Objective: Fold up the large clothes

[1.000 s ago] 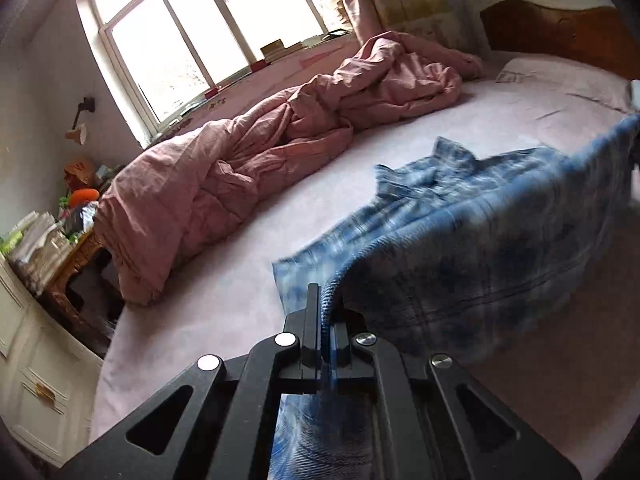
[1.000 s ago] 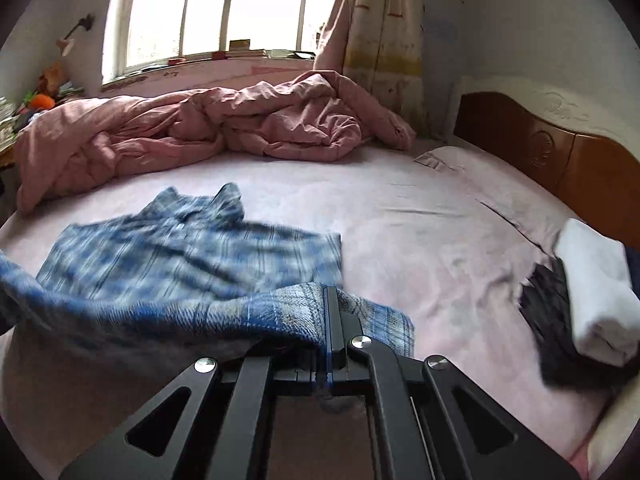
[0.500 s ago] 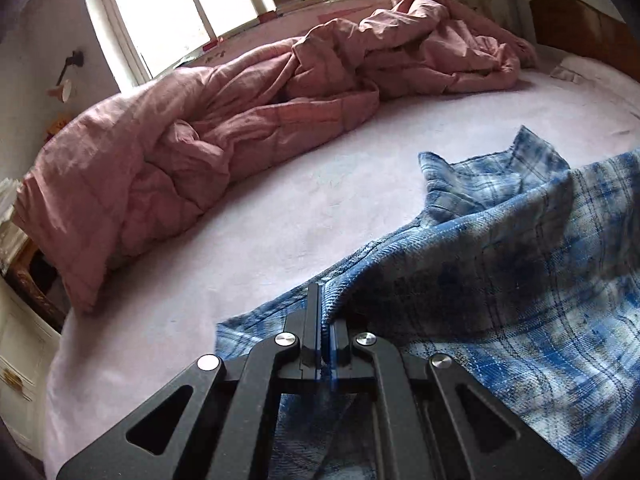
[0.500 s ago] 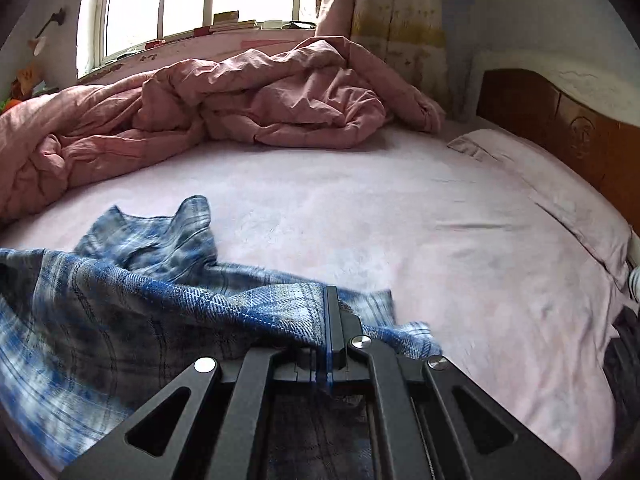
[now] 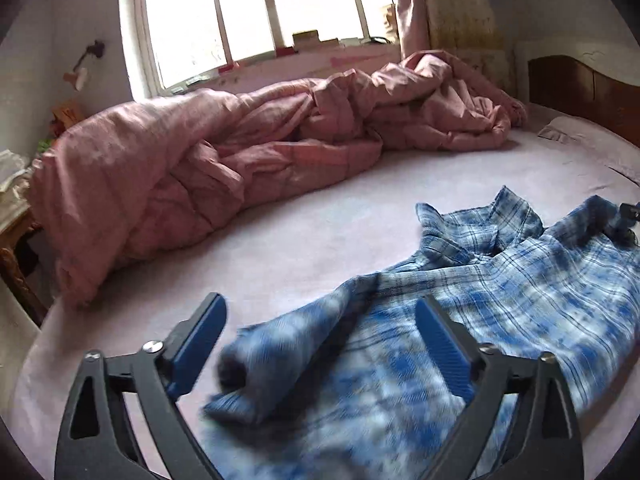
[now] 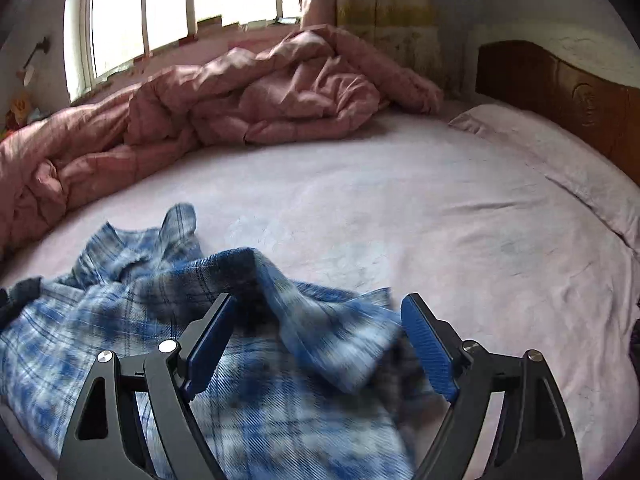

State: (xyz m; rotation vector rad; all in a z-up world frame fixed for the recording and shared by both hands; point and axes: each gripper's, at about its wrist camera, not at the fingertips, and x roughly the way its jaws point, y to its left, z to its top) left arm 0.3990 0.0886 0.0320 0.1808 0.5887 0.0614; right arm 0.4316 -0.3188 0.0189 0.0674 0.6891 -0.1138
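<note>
- Plaid shirt (image 5: 500, 300): blue-and-white checked garment, lying on the near part of the bed (image 5: 320, 240). Collar end points far, toward the window; the folded-over lower part sits near, under both tools. Long axis judged to run near-to-far. Cloth at the near edge is blurred, so exact lie of that edge cannot be told.
- Left gripper (image 5: 320, 344): jaws spread wide, nothing between the blue pads (image 5: 200, 340). A rolled corner of the shirt lies in the gap, apparently loose. The main spread of cloth lies right of this tool.
- Right gripper (image 6: 316, 344): jaws likewise wide apart, holding nothing. A peaked fold of shirt stands just beyond and between the pads (image 6: 428, 344); the main spread lies left of this tool.
- Relation for the coming move: the garment lies between the two tools, each at one near corner; neither is clearly nearer. Judged: one fold is laid down, and a next grasp calls for re-seating on a side edge or sleeve.
- Pose: both tools low over the bed, pointing forward and slightly down toward the far side.
- Pink quilt (image 5: 240, 152): bunched along the far side under the window (image 5: 260, 12), well apart from the shirt.
- Headboard (image 6: 560, 96): dark wood, far right; pillow (image 6: 540, 140) beside it.
</note>
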